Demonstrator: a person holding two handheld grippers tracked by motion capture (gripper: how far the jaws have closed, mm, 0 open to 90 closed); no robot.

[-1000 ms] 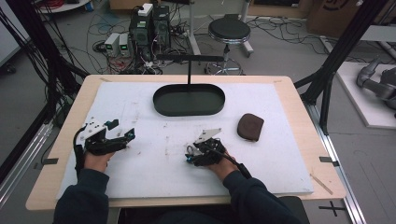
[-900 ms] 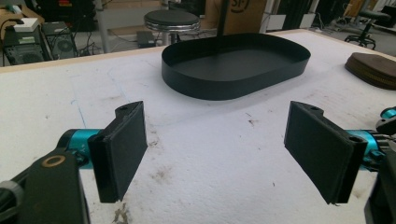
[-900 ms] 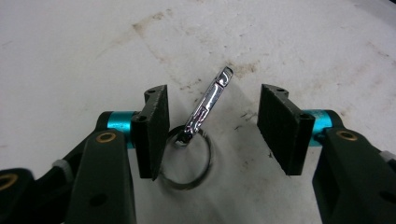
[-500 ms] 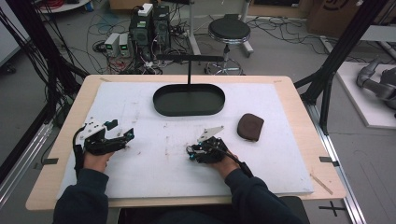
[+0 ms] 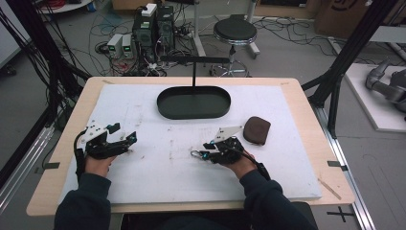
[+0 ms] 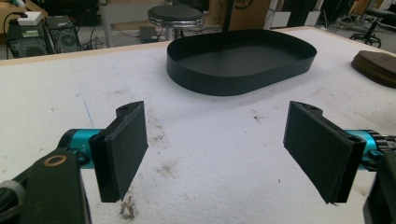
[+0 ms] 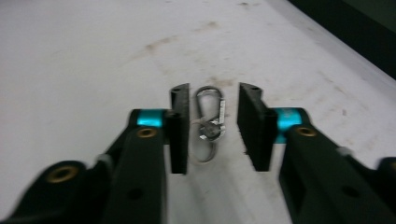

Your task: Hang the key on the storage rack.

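Already the carabiner keyring (image 7: 208, 123) is bracketed by the right gripper (image 7: 209, 126), whose part-open jaws flank its long axis on the white mat (image 5: 158, 172), while the wide-open left gripper (image 6: 224, 154) is held far left.

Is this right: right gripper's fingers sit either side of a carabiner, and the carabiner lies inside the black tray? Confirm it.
Wrong on the tray. The right gripper does have its fingers either side of the carabiner, but the carabiner lies on the white mat, apart from the black tray. The high view shows it.
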